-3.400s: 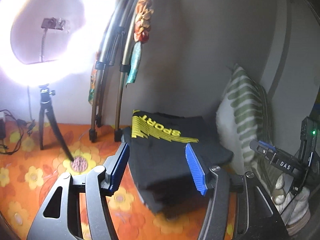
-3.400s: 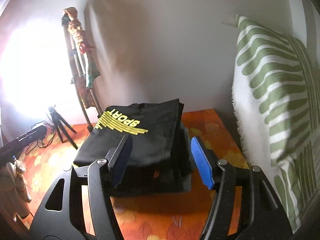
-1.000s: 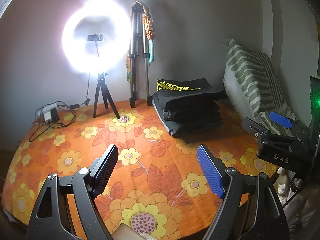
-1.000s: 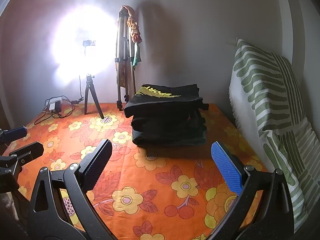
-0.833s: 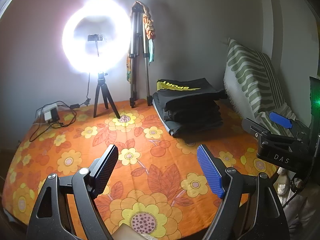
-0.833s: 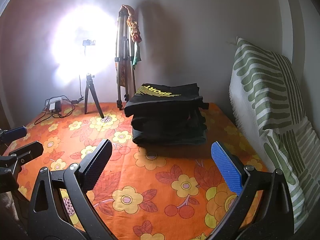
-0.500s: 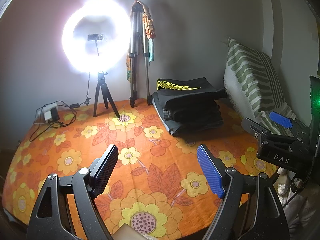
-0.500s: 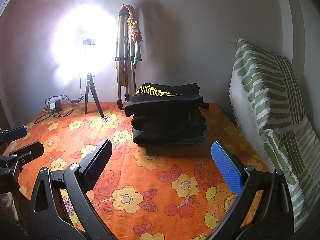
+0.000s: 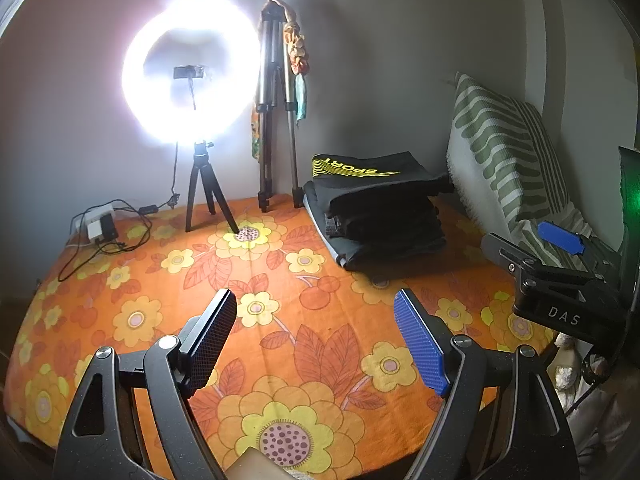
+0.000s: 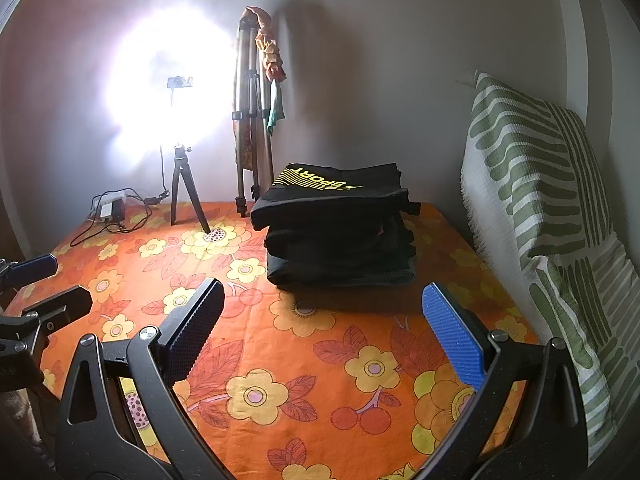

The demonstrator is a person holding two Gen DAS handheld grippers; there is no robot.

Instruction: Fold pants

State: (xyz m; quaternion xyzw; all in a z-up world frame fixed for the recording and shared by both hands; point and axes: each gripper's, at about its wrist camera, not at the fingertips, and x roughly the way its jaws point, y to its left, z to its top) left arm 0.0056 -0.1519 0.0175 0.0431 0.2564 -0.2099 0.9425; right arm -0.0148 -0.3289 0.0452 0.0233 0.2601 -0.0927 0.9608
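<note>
On the orange floral bedsheet [image 10: 304,364], folded black pants [image 10: 336,236] lie stacked near a lit ring light [image 9: 192,68]; left gripper [image 9: 316,340] and right gripper [image 10: 320,328] both gape empty.

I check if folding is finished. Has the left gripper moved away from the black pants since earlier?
Yes. The left gripper has backed away from the folded pants.

left gripper [image 9: 314,338] | blk frame, silver screws, 1 blue pad, 1 dark | right gripper [image 10: 322,330] same, "DAS" mark
</note>
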